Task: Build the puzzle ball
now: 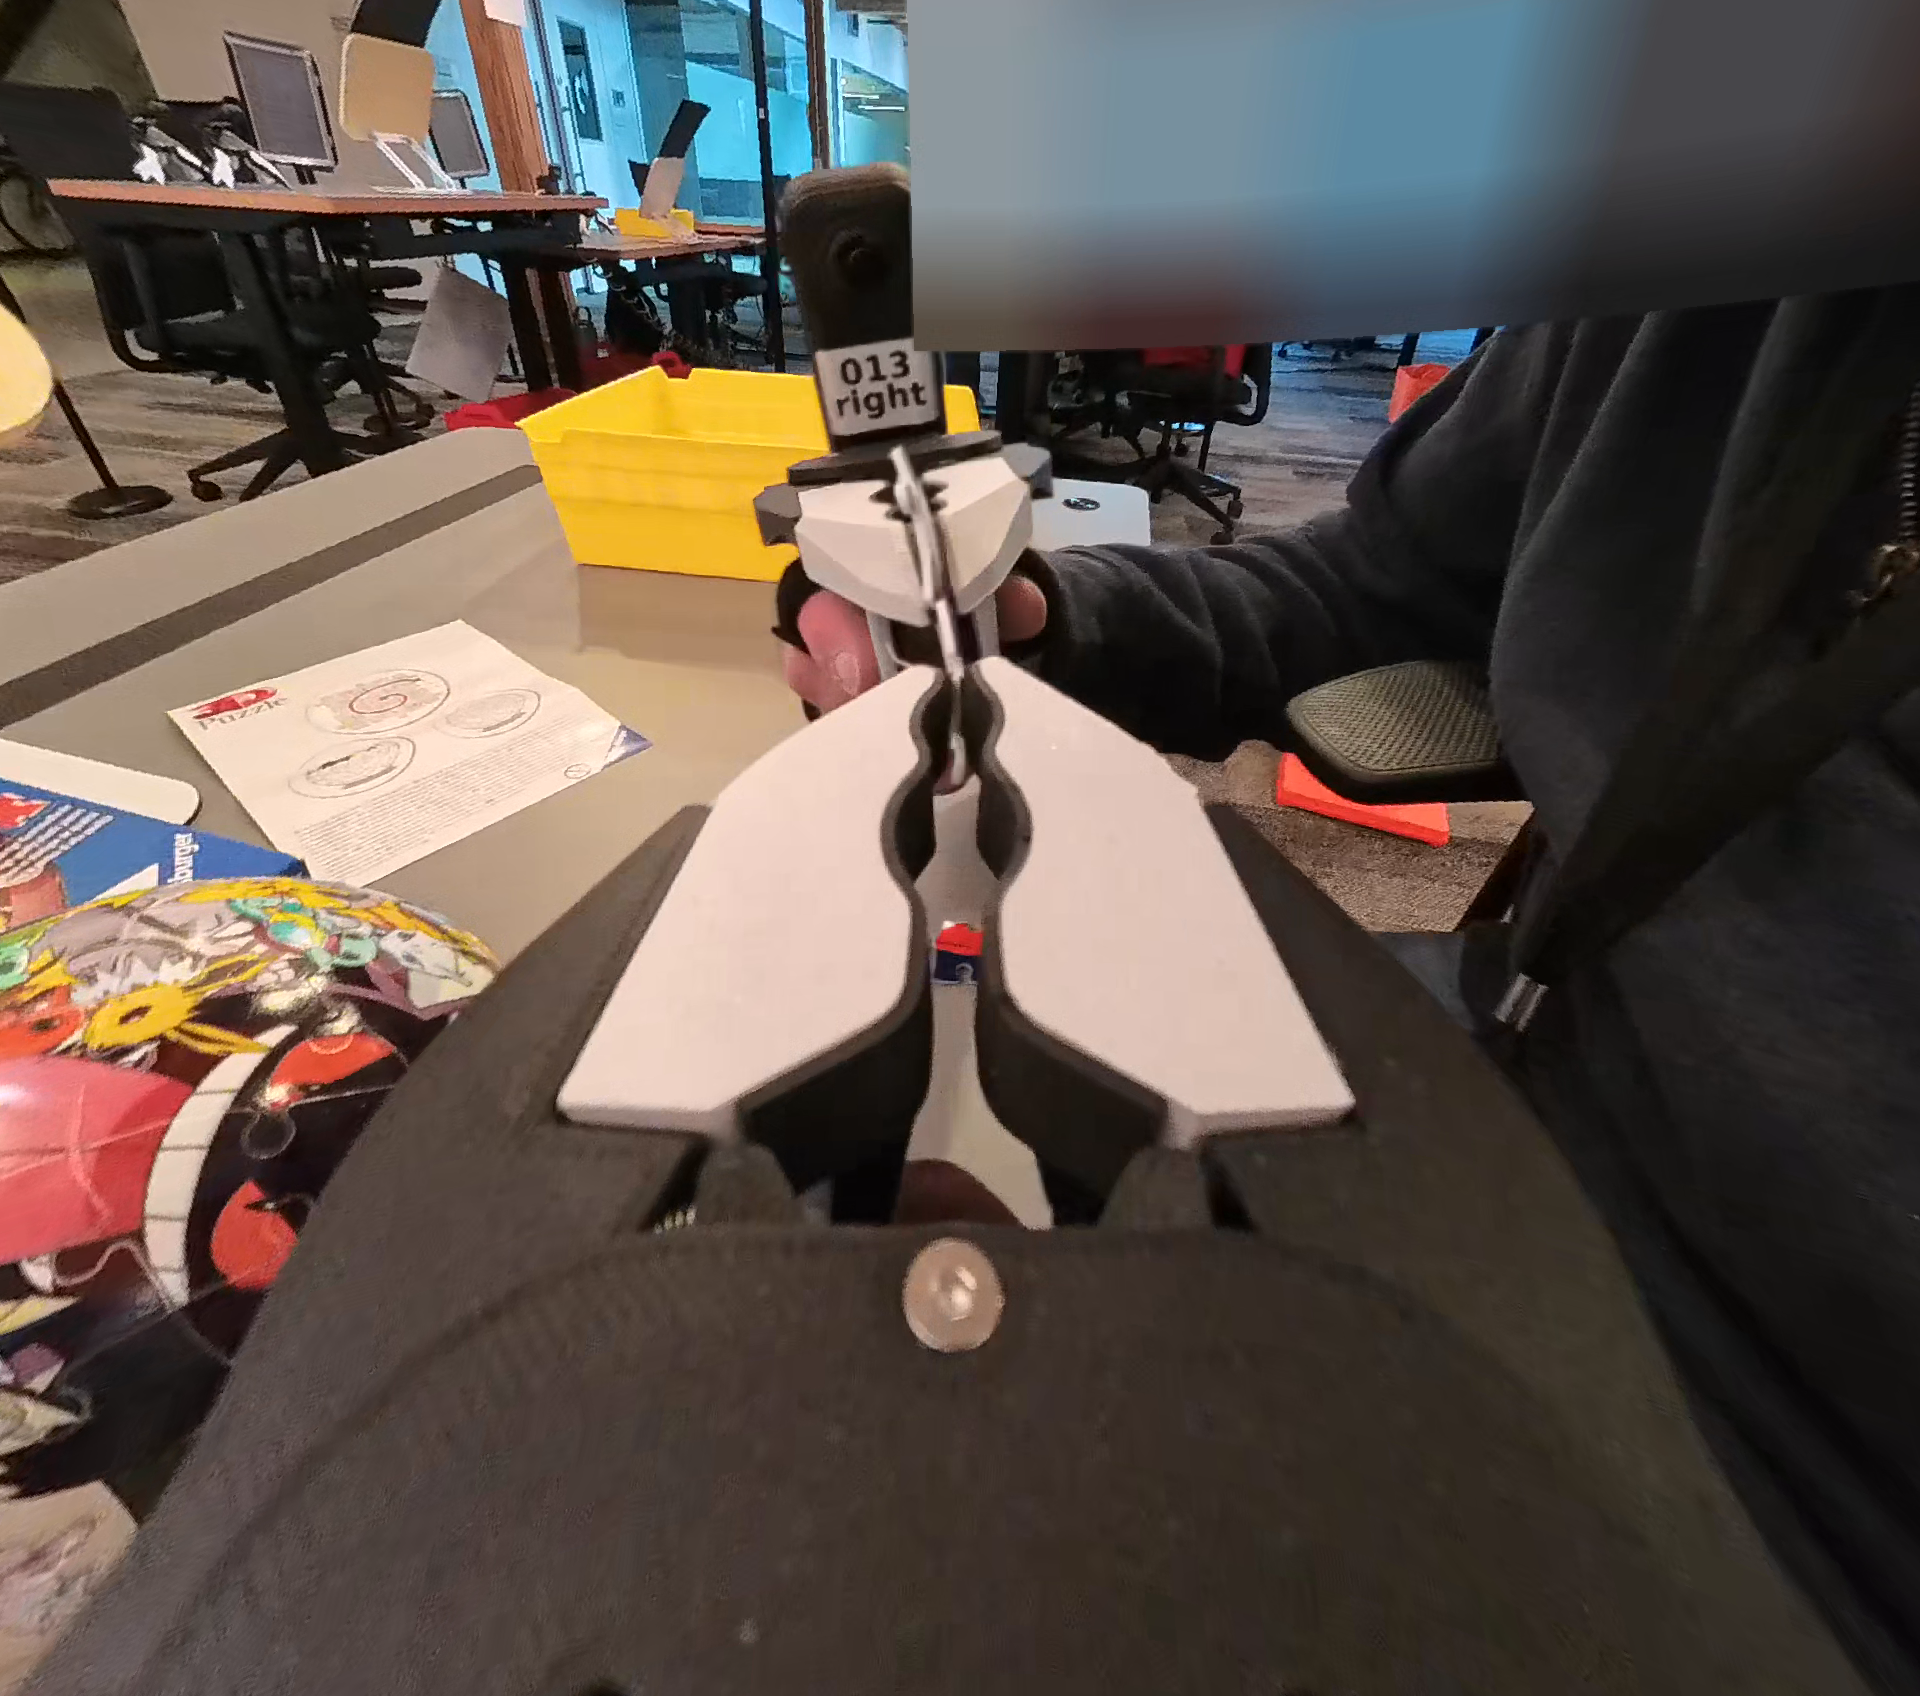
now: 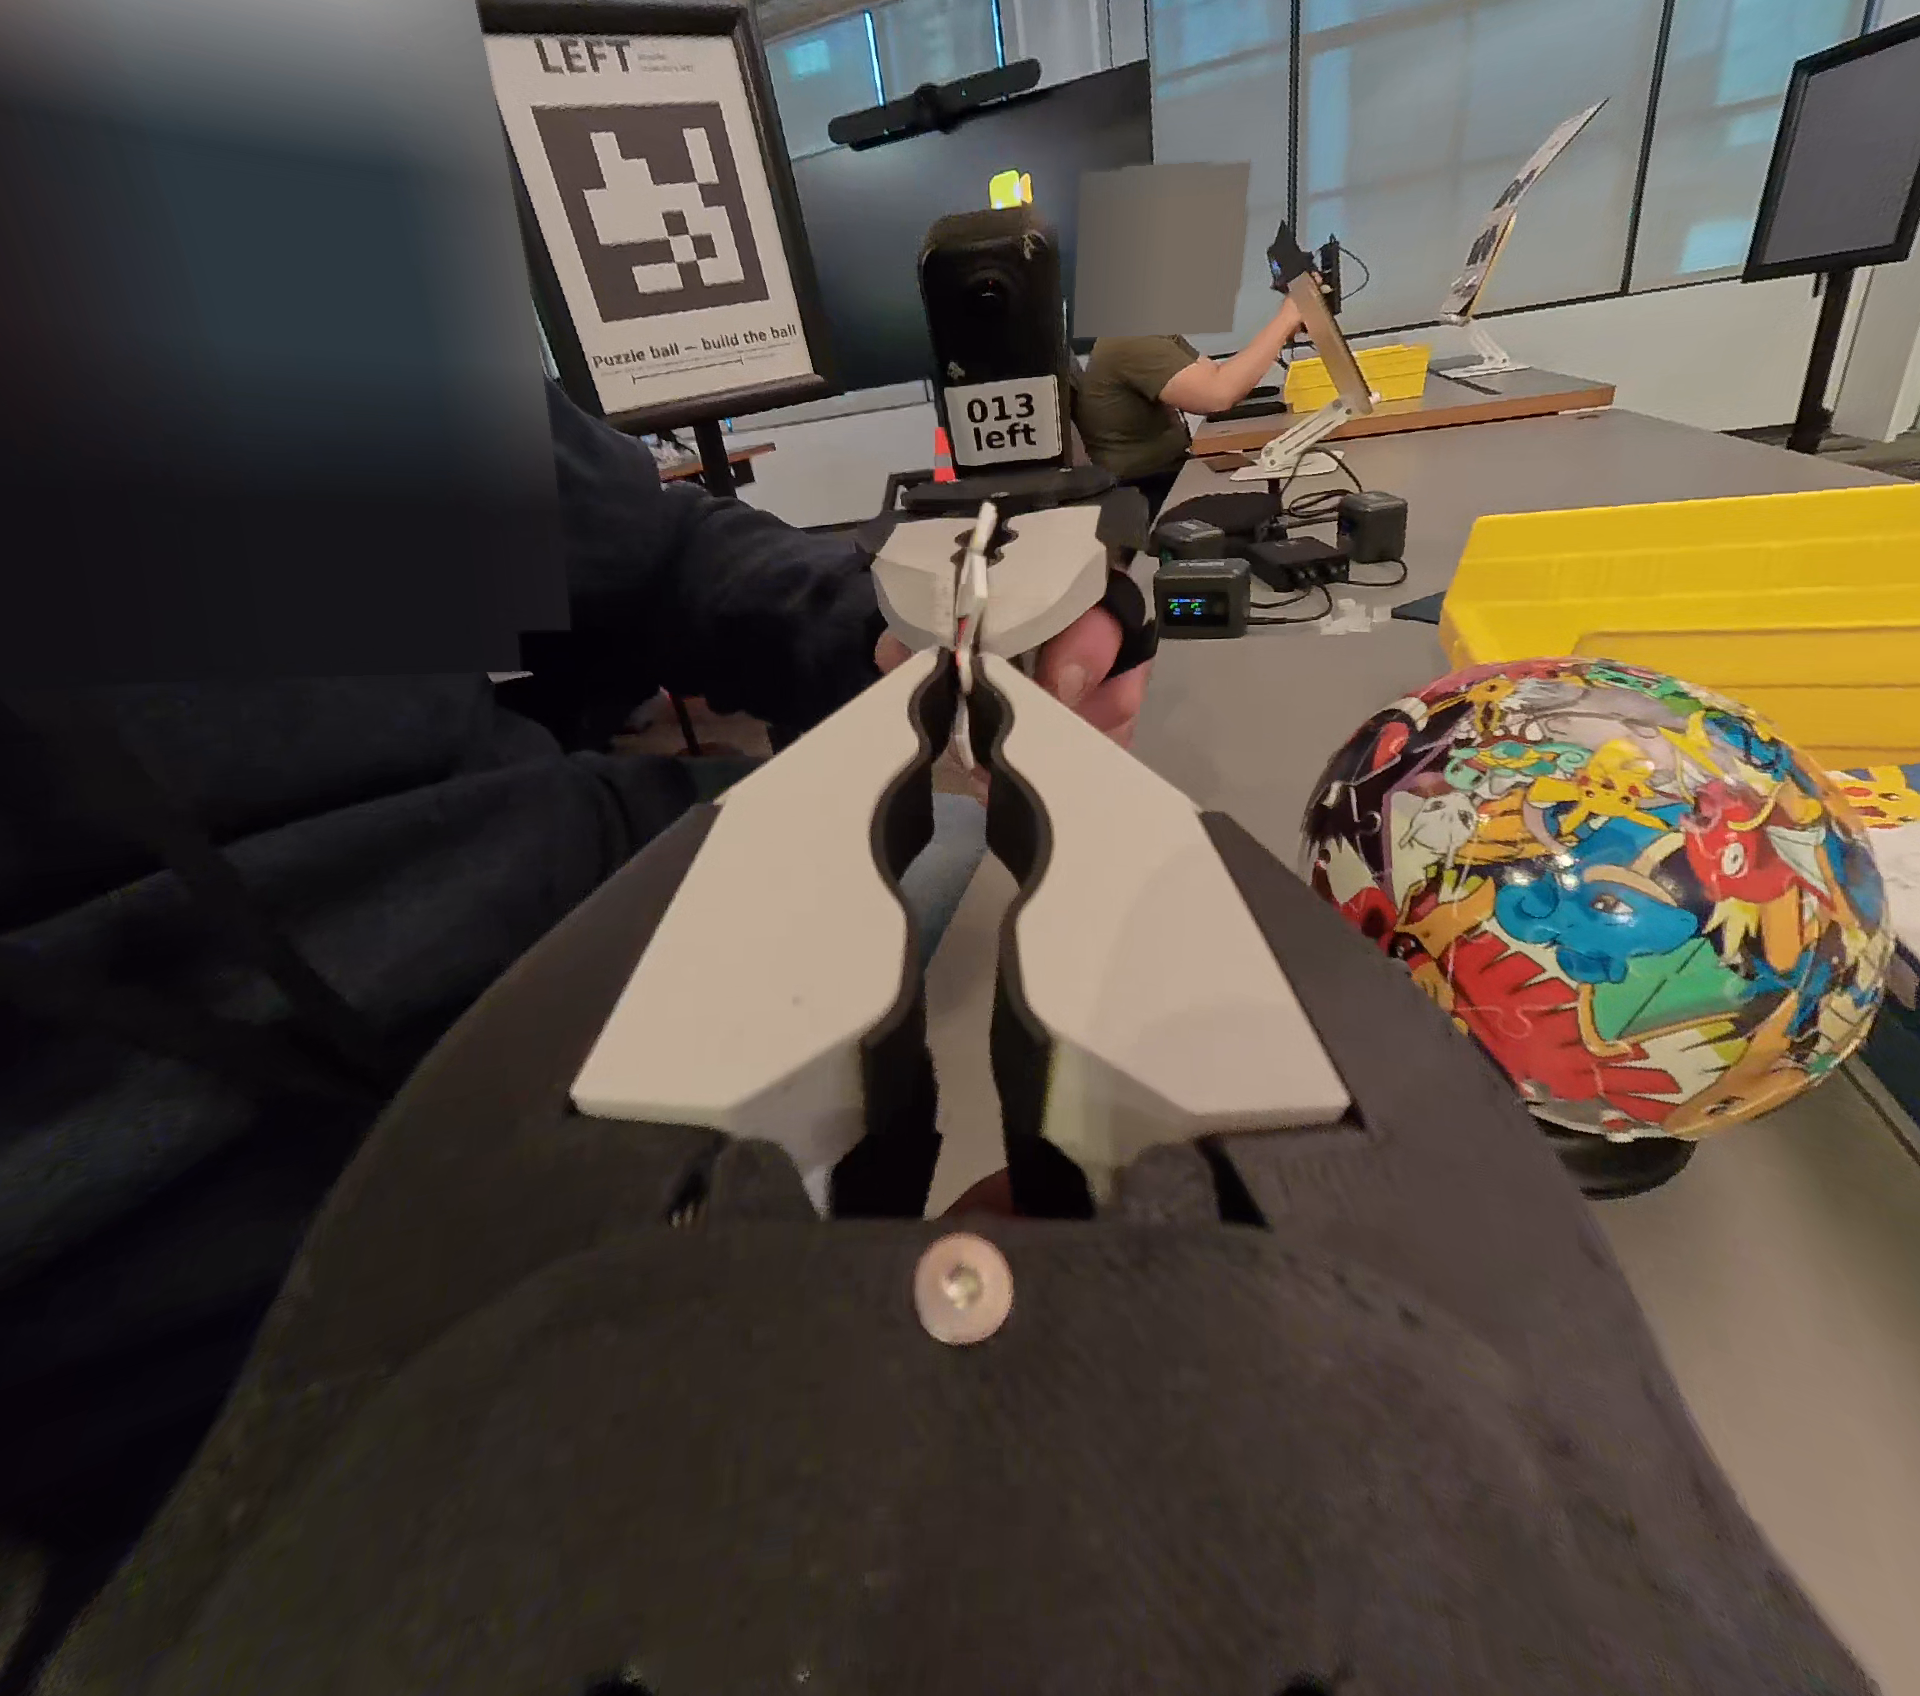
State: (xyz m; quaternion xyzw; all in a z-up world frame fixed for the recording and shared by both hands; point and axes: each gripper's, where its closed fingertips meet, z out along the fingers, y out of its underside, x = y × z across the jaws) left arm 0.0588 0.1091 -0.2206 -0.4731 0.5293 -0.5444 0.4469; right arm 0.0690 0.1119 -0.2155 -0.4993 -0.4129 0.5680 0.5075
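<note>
My left gripper (image 1: 954, 688) and right gripper (image 2: 961, 676) point tip to tip in the air over the table's near edge. Both are shut on a thin puzzle piece (image 1: 916, 508), seen edge-on between them; it also shows in the right wrist view (image 2: 977, 576). A red and blue bit of it (image 1: 957, 950) shows deep between the left fingers. The colourful puzzle ball (image 1: 208, 1075) sits on the table to the left, apart from both grippers. In the right wrist view the ball (image 2: 1590, 898) rests on a small black stand (image 2: 1621, 1158).
A yellow bin (image 1: 665, 483) stands on the grey table behind; it also shows in the right wrist view (image 2: 1683, 586). An instruction sheet (image 1: 405, 742) and a blue box (image 1: 125, 836) lie near the ball. The holder's dark sleeve (image 1: 1247, 628) is close by. A framed sign (image 2: 644, 212) stands behind.
</note>
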